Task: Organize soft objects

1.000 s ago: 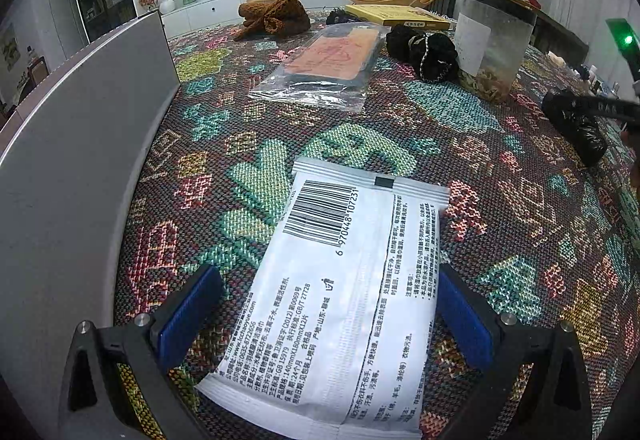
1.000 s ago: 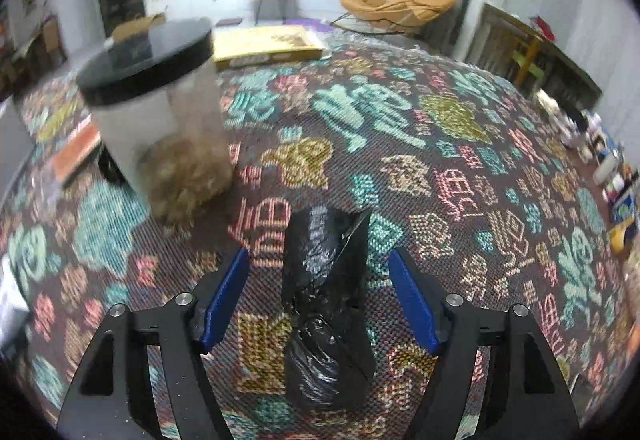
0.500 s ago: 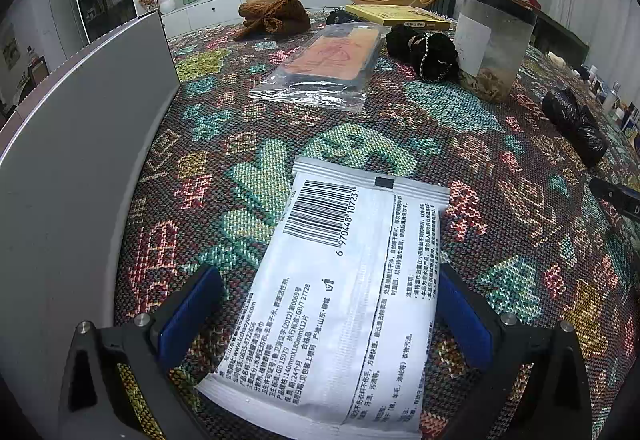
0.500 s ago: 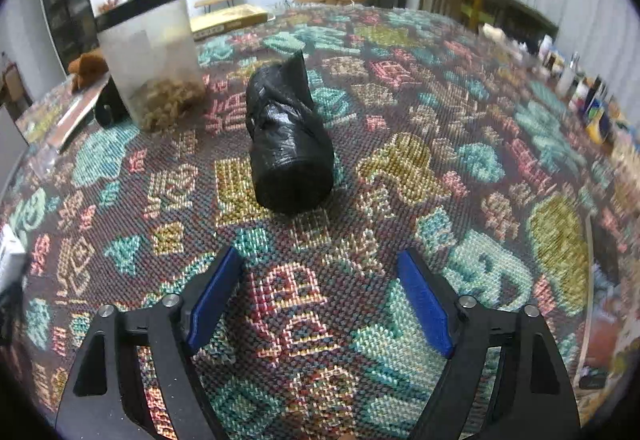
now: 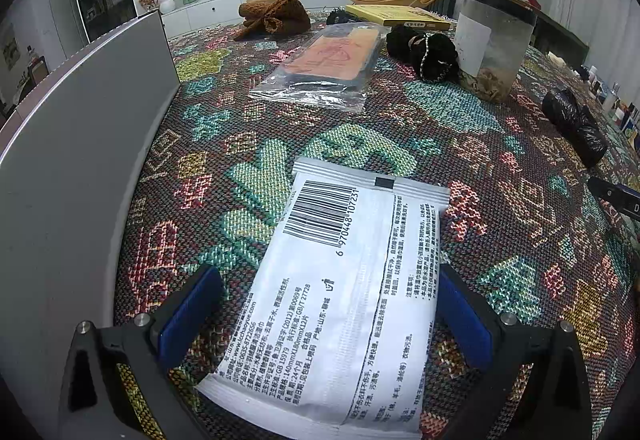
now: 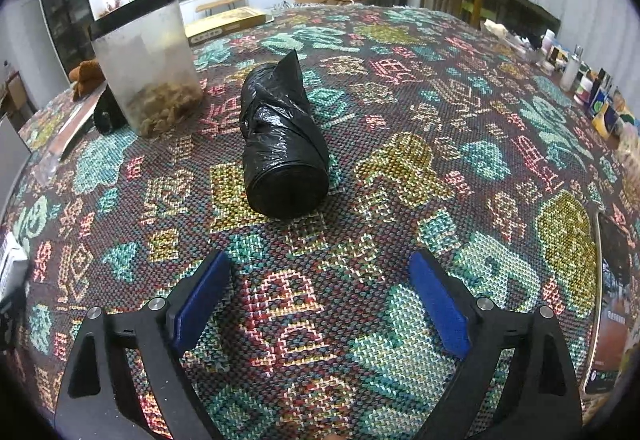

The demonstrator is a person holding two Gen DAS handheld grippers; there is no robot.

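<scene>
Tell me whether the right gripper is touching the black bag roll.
Apart. The right wrist view shows patterned tablecloth between the open right gripper and the black bag roll, which lies well ahead of both fingertips.

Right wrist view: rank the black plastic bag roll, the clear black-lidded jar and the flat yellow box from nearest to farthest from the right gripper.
1. Black plastic bag roll: lying just ahead of the open right gripper, slightly left.
2. Clear black-lidded jar: standing farther back on the left.
3. Flat yellow box: beyond the jar, near the table's far edge.
</scene>
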